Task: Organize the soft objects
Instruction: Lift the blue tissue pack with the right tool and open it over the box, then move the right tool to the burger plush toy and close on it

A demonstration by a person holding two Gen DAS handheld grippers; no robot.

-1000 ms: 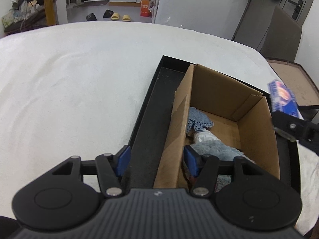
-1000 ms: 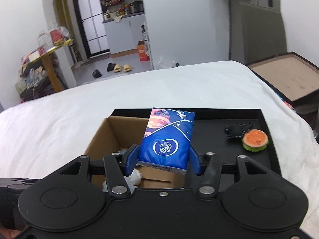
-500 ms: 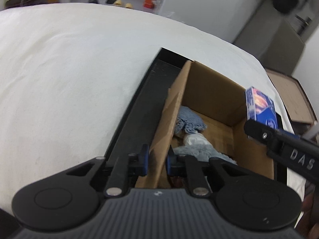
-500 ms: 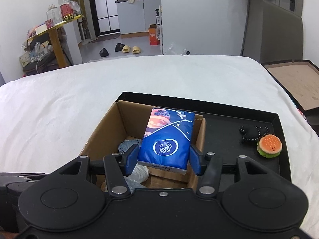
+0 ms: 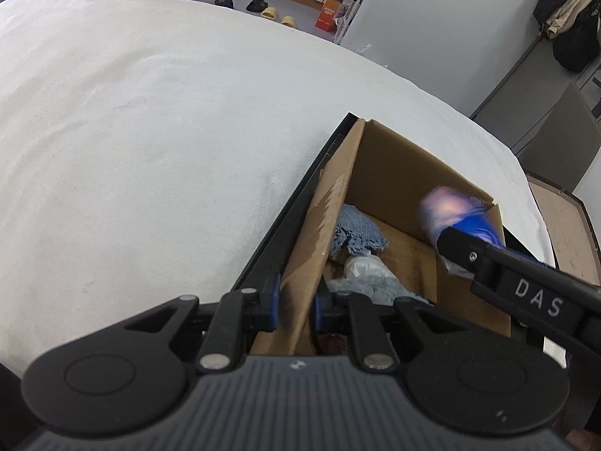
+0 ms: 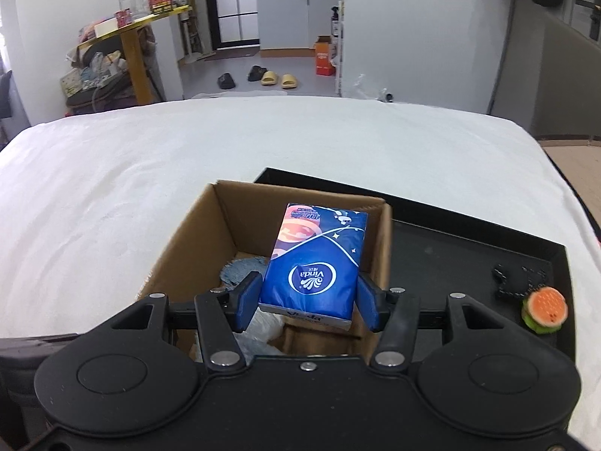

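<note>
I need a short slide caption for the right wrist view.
Right tongs carry a blue tissue pack over the open cardboard box in the black tray.

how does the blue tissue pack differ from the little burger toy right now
The tissue pack is a flat blue rectangle between the right claw's pads over the cardboard box; the burger toy is small, round, orange and green, resting untouched on the black tray.

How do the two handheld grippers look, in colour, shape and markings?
Both are black plastic. The left gripper and the right gripper each have blue pads, two round discs on the body and silver pivot screws. The right one's side bears white letters "DAS". No cables show.
</note>
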